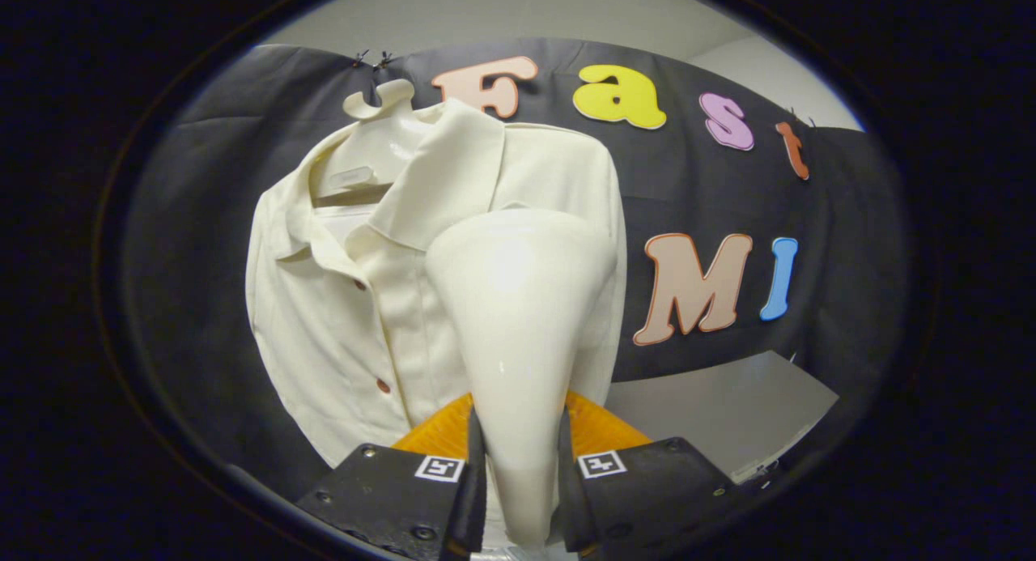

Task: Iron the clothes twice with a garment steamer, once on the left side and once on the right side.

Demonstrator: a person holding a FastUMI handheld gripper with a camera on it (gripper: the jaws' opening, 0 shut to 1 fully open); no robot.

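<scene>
A cream shirt (pixel 340 302) with small reddish buttons hangs on a pale hanger (pixel 380 99) against the black cloth wall. My gripper (pixel 520 472) is shut on the handle of a cream garment steamer (pixel 518 302), both fingers pressing its narrow neck. The steamer's wide head rises beyond the fingers and rests against the shirt's right half, just below the collar, hiding that part of the fabric. An orange part (pixel 599 431) of the steamer shows behind the fingers.
A grey table surface (pixel 712 415) lies to the right of the shirt, below the black cloth. A pale wall (pixel 518 10) rises above the cloth.
</scene>
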